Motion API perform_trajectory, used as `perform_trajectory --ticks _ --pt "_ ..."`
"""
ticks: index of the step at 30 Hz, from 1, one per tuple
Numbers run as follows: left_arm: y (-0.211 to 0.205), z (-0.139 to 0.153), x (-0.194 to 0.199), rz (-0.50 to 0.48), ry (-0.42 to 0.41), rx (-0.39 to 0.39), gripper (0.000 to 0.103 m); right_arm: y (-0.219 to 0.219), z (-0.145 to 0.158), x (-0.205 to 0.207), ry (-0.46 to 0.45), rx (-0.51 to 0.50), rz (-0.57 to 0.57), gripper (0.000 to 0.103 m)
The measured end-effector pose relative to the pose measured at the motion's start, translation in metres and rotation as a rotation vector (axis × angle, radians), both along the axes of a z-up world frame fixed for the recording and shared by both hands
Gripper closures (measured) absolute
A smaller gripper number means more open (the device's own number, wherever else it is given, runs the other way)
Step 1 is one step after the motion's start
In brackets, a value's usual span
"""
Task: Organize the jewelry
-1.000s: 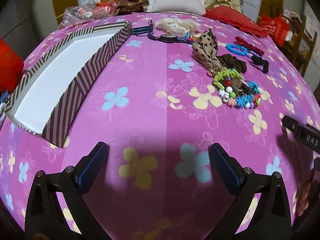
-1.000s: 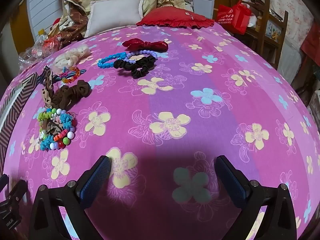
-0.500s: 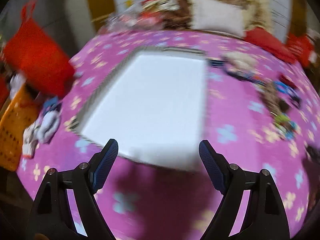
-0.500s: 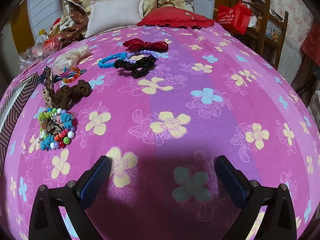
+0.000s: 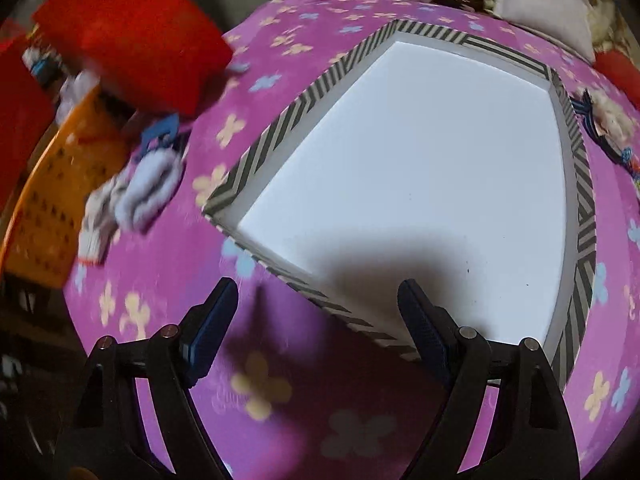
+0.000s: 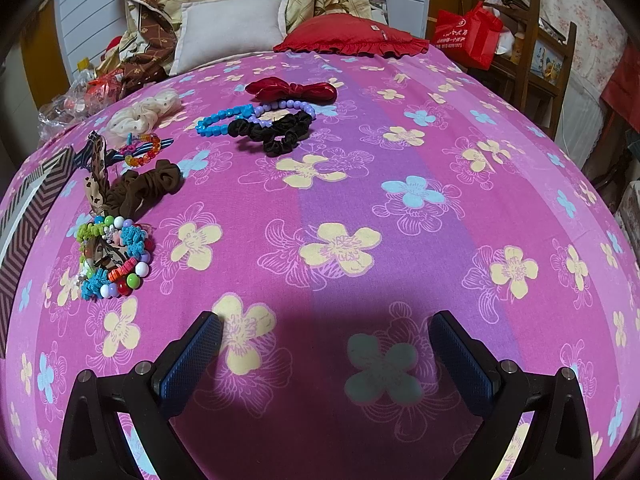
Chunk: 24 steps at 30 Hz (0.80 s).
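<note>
Jewelry pile (image 6: 116, 248) of beaded bracelets and scrunchies at left of the right-wrist frame, up-left of the empty, spread right gripper (image 6: 324, 356), striped box (image 5: 420, 184) filling centre frame above the released left gripper (image 5: 316, 316), black scrunchie (image 6: 280, 132) upper centre

A striped box (image 5: 584, 216) with a white floor is lying open on the bed's left side. Right of it, a multicoloured bead cluster (image 6: 114, 258), brown scrunchie (image 6: 146, 188) and leopard bow (image 6: 96, 172) are lying together. Farther off, a blue bead bracelet (image 6: 222, 122), black scrunchie (image 6: 280, 134), red bow (image 6: 292, 90) and what is probably a cream scrunchie (image 6: 146, 112) are resting.
</note>
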State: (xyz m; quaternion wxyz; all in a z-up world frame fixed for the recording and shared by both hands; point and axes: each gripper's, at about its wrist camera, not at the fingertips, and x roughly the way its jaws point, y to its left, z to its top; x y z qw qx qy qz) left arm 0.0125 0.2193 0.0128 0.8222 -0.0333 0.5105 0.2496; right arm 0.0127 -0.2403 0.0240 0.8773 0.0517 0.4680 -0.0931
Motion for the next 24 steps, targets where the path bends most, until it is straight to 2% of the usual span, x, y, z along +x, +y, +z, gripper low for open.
perform_trajectory --ticks 3,7,10,13,19,20,22,24 --pt "-0.002 -0.001 -0.014 0.028 0.0 -0.017 0.02 0.0 0.0 0.0 0.0 0.0 0.0 0.0" --pt "-0.015 0.006 -0.027 0.021 -0.008 0.003 0.02 0.0 0.0 -0.001 0.0 0.0 0.0 0.0" --pt "-0.014 0.008 -0.037 0.009 -0.042 -0.053 0.02 0.0 0.0 -0.001 -0.001 0.0 0.0 0.0" --pt "-0.019 0.024 -0.054 -0.002 -0.127 -0.096 0.02 0.0 0.0 -0.001 -0.001 0.0 0.0 0.0" --pt "-0.057 0.075 -0.078 -0.072 -0.288 -0.049 0.02 0.0 0.0 -0.001 0.001 0.001 0.006 0.001" --pt "-0.064 0.082 -0.081 -0.086 -0.304 -0.041 0.02 0.0 0.002 -0.002 -0.002 -0.005 0.005 0.004" --pt "-0.077 0.095 -0.089 -0.112 -0.338 -0.029 0.02 0.003 0.008 -0.016 -0.017 -0.021 -0.006 0.016" --pt "-0.088 0.106 -0.096 -0.135 -0.373 -0.024 0.02 0.006 0.012 -0.028 -0.032 -0.027 -0.012 0.019"
